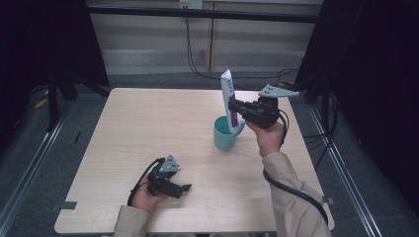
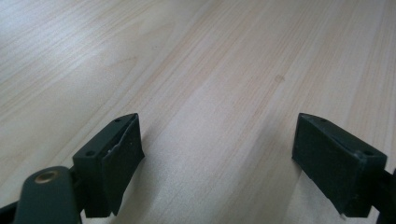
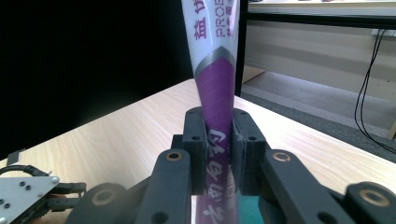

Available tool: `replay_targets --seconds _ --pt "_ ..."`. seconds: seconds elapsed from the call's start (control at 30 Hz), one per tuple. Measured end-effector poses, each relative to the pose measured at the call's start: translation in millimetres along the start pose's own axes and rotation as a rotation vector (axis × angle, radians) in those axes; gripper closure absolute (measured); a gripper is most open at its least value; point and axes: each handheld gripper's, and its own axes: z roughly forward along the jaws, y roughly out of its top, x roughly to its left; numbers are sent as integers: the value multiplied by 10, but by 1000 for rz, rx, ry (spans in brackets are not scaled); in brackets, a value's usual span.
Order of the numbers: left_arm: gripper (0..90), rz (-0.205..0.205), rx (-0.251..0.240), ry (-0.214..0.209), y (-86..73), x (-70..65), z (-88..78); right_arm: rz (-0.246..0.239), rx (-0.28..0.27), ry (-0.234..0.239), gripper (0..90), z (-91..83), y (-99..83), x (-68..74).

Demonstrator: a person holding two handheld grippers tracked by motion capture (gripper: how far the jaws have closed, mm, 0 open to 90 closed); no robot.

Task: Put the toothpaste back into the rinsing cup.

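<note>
black jaws of the right gripper [image 3: 218, 140] fill the bottom of the right gripper view, pressed onto the purple lower part of a toothpaste tube [image 3: 215, 88], which rises between them and runs out of the top of that view.

largest of all is the pale wooden table [image 1: 148, 128], seen from above in the high view with dark curtains at both sides and a grey floor around it. black cables [image 1: 197, 59] trail down the wall and across the floor beyond its far edge.

next come the person's two beige sleeves, entering from the bottom of the high view. the right hand [image 1: 269, 138] holds its gripper raised over the right half of the table, with the grey three-cornered plate on top. the left hand [image 1: 143, 197] rests near the front edge, well apart from the mug.

a teal mug [image 1: 225, 134] stands upright on the table, its handle turned toward the right hand. the white and purple tube stands nearly upright, tilted slightly, with its lower end inside the mug and its flat white end uppermost.

the left gripper [image 2: 217, 154] lies low over the bare wood; its jaws stand spread wide with nothing between them.
</note>
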Motion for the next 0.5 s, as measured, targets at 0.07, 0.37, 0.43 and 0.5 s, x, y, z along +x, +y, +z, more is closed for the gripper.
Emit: replay_targets --seconds 0.07,0.37,0.43,0.5 --pt "160 -1 1 3 -1 0 -2 4 -5 -1 780 16 -7 -14" --pt "163 -4 2 2 -1 -3 -1 12 -26 -20 780 91 -34 -50" --pt "164 -4 2 2 -1 -2 -2 15 -26 -24 780 99 -36 -50" --pt "164 -3 3 1 0 -2 -3 15 -25 -23 780 120 -42 -56"
